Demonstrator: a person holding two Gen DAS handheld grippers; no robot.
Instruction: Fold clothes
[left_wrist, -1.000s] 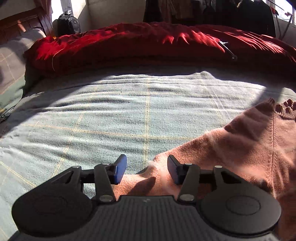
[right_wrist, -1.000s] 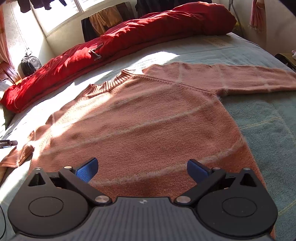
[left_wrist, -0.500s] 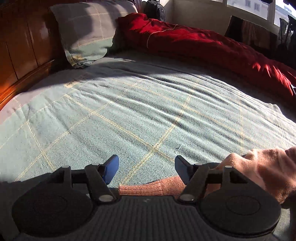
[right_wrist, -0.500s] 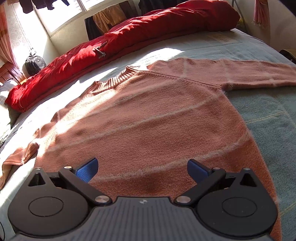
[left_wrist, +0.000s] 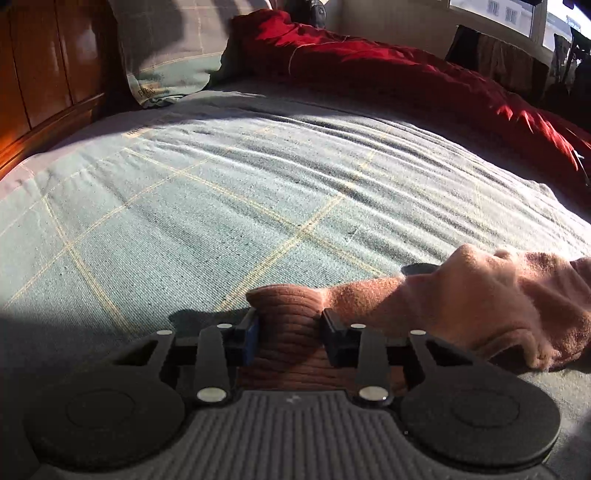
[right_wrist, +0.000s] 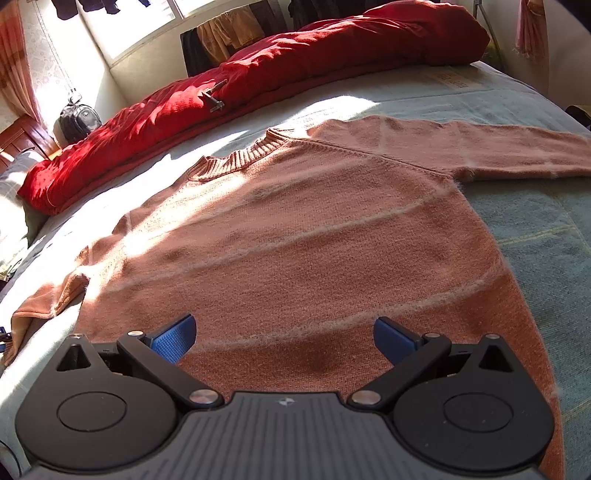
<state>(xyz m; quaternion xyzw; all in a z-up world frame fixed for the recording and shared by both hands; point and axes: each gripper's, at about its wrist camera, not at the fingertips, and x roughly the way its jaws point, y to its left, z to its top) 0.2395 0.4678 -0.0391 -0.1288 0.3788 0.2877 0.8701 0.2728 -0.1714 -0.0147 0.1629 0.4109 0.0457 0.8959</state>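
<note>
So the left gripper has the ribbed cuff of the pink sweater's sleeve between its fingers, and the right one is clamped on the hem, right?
Not quite. The right gripper holds nothing: the right wrist view shows its jaws wide apart above the pink sweater. The left gripper is indeed closing on the ribbed cuff.

No text reads clearly. The pillow (left_wrist: 173, 62) carries a small dark print near its lower corner, too blurred to make out. The sheet (left_wrist: 221, 206) shows a faint line of printed letters along its edge near the headboard, and the right wrist view shows a pale printed patch on the sheet's (right_wrist: 535, 229) far corner; neither is legible. Each gripper body bears a tiny emblem at its centre, without letters.
</note>
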